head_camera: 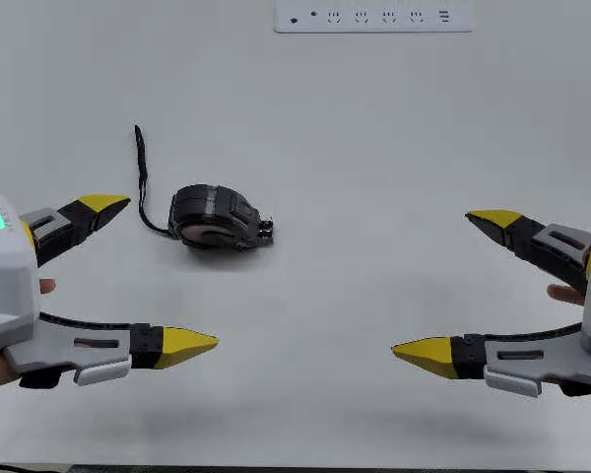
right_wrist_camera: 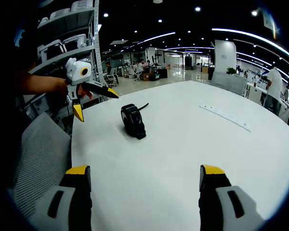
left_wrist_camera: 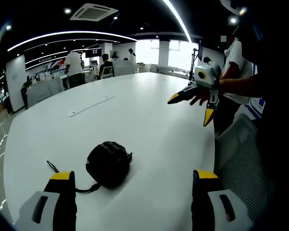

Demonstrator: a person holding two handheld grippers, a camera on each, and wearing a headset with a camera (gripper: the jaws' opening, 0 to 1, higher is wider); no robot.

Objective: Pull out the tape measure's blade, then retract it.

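The tape measure point(head_camera: 220, 219) is laid on the table point(head_camera: 374, 128), nearer the left gripper point(head_camera: 172, 271), blade undrawn. That gripper and the right gripper point(head_camera: 430, 283) are held spread and empty, presumably so that case and blade tip can be seized.

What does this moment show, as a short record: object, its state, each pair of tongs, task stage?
object: black tape measure on the white table, its strap trailing away
state: fully retracted, untouched
left tongs: open, near the tape measure but apart from it
right tongs: open, farther off, holding nothing
task stage: pull not yet begun
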